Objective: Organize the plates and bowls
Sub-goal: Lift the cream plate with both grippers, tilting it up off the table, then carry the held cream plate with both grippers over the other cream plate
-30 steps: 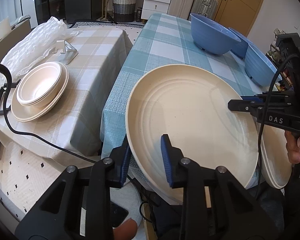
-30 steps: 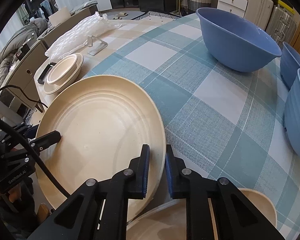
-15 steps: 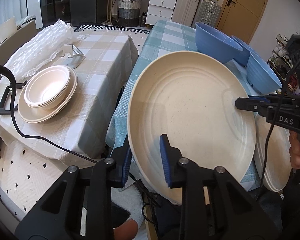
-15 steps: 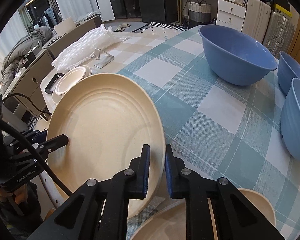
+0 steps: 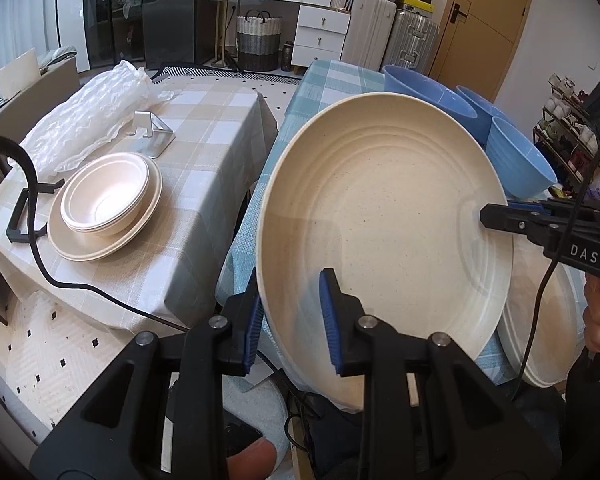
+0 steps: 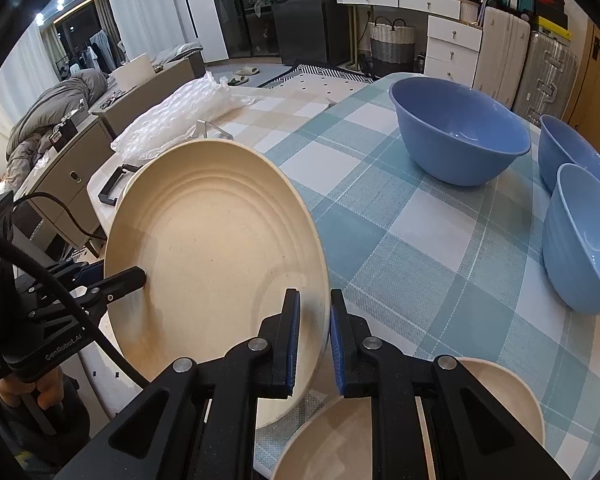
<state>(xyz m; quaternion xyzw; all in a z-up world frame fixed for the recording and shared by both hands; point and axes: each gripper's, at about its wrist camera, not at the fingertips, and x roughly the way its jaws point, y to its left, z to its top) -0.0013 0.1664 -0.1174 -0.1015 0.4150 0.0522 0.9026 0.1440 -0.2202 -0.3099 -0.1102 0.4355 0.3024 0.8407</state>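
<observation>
A large cream plate (image 5: 384, 232) hangs tilted in the air over the near edge of the blue-checked table (image 6: 400, 240). My left gripper (image 5: 290, 316) is shut on its near rim, and my right gripper (image 6: 315, 340) is shut on the opposite rim of the same cream plate (image 6: 216, 276). The right gripper (image 5: 496, 216) also shows at the plate's right edge in the left wrist view. More cream plates (image 6: 496, 400) lie stacked on the table under it. On the beige-checked table, cream bowls (image 5: 104, 196) sit nested on a cream plate (image 5: 100, 244).
Three blue bowls (image 6: 460, 140) stand at the back and right of the blue-checked table. Bubble wrap (image 5: 84, 124) and a metal stand (image 5: 150, 136) lie on the beige table, with a black cable (image 5: 40, 264) crossing its front. A gap separates the two tables.
Both grippers have lifted the large cream plate off the stack and tilted it more upright. The blue bowls and the beige table now sit lower in view.
</observation>
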